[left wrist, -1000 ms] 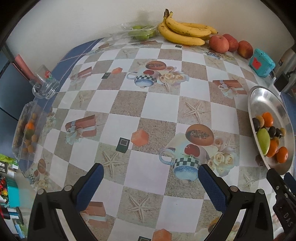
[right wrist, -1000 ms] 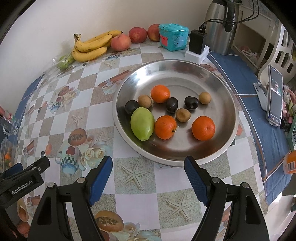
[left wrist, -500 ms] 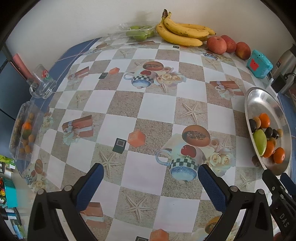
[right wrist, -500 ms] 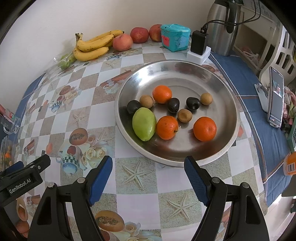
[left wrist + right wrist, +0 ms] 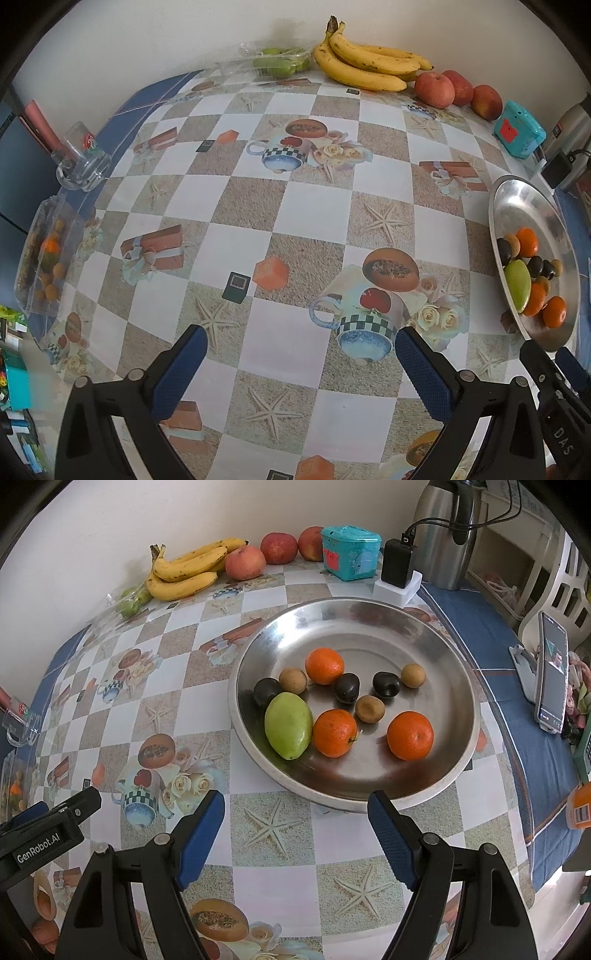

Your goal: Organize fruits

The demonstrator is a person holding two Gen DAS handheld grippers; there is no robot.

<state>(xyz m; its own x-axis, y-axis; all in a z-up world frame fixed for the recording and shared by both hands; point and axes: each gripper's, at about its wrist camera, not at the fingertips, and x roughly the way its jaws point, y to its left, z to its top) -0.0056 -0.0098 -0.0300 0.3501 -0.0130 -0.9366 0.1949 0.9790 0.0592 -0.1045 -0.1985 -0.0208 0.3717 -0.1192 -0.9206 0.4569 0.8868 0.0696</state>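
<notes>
since a second ago you have pulled both grippers back a little: the steel tray (image 5: 354,627) sits a bit farther off in the right view, and more of the table shows in the left view

your right gripper (image 5: 295,834) hangs over the tablecloth (image 5: 295,206) just in front of the tray, with its jaws wide and nothing between them. your left gripper (image 5: 299,363) hangs over the middle of the cloth, jaws wide too, holding nothing

in the tray lie three oranges (image 5: 334,732), a green mango (image 5: 288,725), three dark fruits (image 5: 347,688) and three small brown ones (image 5: 370,709), all mixed up and some touching. by the wall lie the bananas (image 5: 184,572) and three apples (image 5: 245,563), with green fruits in a clear box (image 5: 280,61) next to them. another clear box (image 5: 40,258) with small fruits sits at the far left edge of the table

you cannot tell from this if the sorting is early or nearly over, so take care either way. round fruits roll: if you bump one, it can knock the others about on the smooth tray. a hard squeeze may bruise the mango. the glass mug (image 5: 83,162) stands close to the table edge, so a wide swing of your left arm could knock it off
</notes>
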